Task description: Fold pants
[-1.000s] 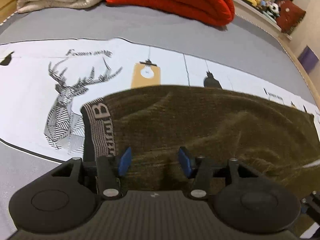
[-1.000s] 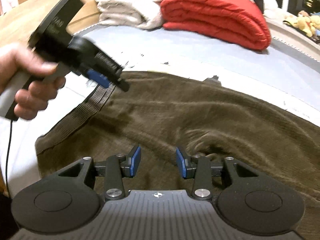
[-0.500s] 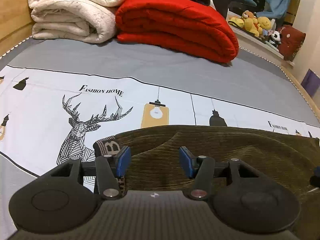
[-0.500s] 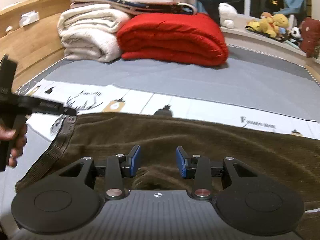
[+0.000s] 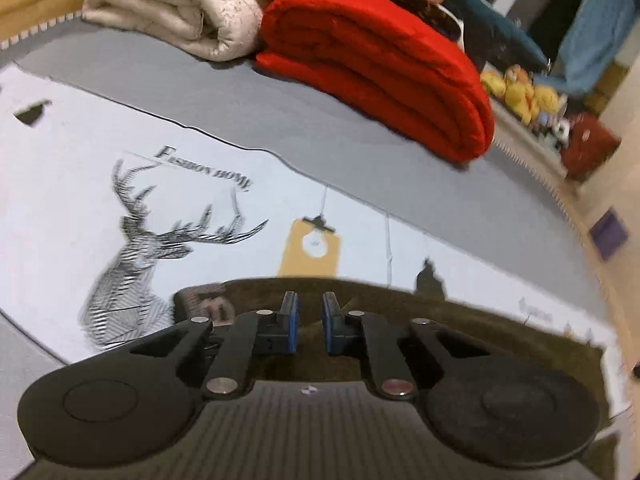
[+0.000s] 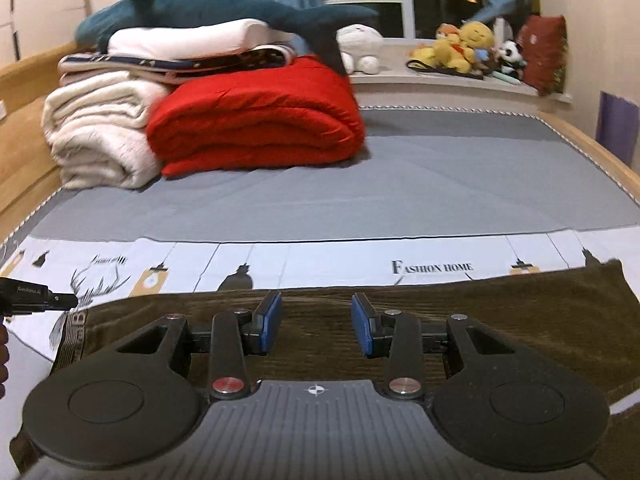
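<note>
Olive-brown corduroy pants [image 6: 460, 320] lie spread flat across the near part of a bed, on a white printed sheet [image 6: 328, 258] showing a geometric deer [image 5: 140, 248], lamp motifs and the words "Fashion Home". Over the waistband end, where a striped elastic band [image 5: 208, 304] carries a large letter B, the left gripper [image 5: 307, 322] hangs with its blue pads drawn narrow and closing, only a slim gap between them; corduroy shows beneath that gap, though whether any fabric is caught cannot be told. Further along the pants, the right gripper [image 6: 316, 326] hovers over the middle of the garment with its jaws partly apart and nothing between them. In the right wrist view, the tip of the left gripper pokes in at the left edge beside the waistband. Behind, on the grey bedspread [image 6: 400, 184], sit a folded red quilt [image 6: 260, 120], a rolled cream blanket [image 6: 96, 128] and a blue plush shark [image 6: 216, 10].
</note>
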Demonstrator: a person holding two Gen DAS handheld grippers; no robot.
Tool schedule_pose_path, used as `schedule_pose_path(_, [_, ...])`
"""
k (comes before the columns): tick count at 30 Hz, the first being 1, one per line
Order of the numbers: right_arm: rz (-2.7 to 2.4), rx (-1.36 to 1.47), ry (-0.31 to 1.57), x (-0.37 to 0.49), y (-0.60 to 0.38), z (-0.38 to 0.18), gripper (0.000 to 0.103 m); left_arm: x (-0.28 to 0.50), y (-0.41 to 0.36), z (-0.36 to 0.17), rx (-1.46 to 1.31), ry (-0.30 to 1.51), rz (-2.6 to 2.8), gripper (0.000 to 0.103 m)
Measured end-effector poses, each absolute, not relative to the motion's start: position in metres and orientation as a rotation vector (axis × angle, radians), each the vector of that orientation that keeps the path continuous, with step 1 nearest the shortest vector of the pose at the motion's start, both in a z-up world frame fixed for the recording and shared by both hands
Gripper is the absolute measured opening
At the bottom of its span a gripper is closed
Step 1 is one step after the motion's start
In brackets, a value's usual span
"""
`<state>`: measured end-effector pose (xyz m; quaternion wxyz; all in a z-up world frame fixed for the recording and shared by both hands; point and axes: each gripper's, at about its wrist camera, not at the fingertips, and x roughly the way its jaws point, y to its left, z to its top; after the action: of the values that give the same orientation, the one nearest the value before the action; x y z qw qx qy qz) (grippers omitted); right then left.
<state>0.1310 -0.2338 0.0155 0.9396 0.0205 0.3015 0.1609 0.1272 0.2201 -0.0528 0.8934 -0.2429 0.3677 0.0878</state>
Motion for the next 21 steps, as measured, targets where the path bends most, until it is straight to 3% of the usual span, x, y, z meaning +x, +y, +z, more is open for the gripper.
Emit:
schedule_pose_path(4, [0.319,0.038,0.629,0.139,-0.240,0.009,0.040,0.155,0.214,-0.062,-0.448,0.759,0.179,0.019])
schedule_pose_path(7, [0.321,0.030,0.649,0.145,-0.243,0.002,0.040,0.177,0.205,-0.074,-0.314,0.801,0.217,0.047])
schedule_pose_path(9, [0.313,0.022,0.659,0.149,-0.243,-0.003,0.040,0.188,0.202,-0.087,-0.265,0.831,0.219,0.075])
schedule_pose_path(14, [0.321,0.007,0.689,0.154,-0.246,-0.012,0.040,0.205,0.192,-0.118,-0.131,0.922,0.186,0.085])
schedule_pose_path(17, [0.325,-0.007,0.700,0.158,-0.247,-0.015,0.040,0.205,0.178,-0.128,-0.043,0.936,0.122,0.081])
schedule_pose_path(19, [0.323,-0.007,0.704,0.162,-0.248,-0.016,0.040,0.202,0.170,-0.129,0.009,0.926,0.075,0.065])
schedule_pose_path(20, [0.324,0.000,0.706,0.163,-0.248,-0.015,0.040,0.201,0.168,-0.127,0.017,0.922,0.048,0.048])
schedule_pose_path(21, [0.325,0.009,0.709,0.165,-0.249,-0.014,0.040,0.199,0.164,-0.125,0.041,0.916,0.036,0.038])
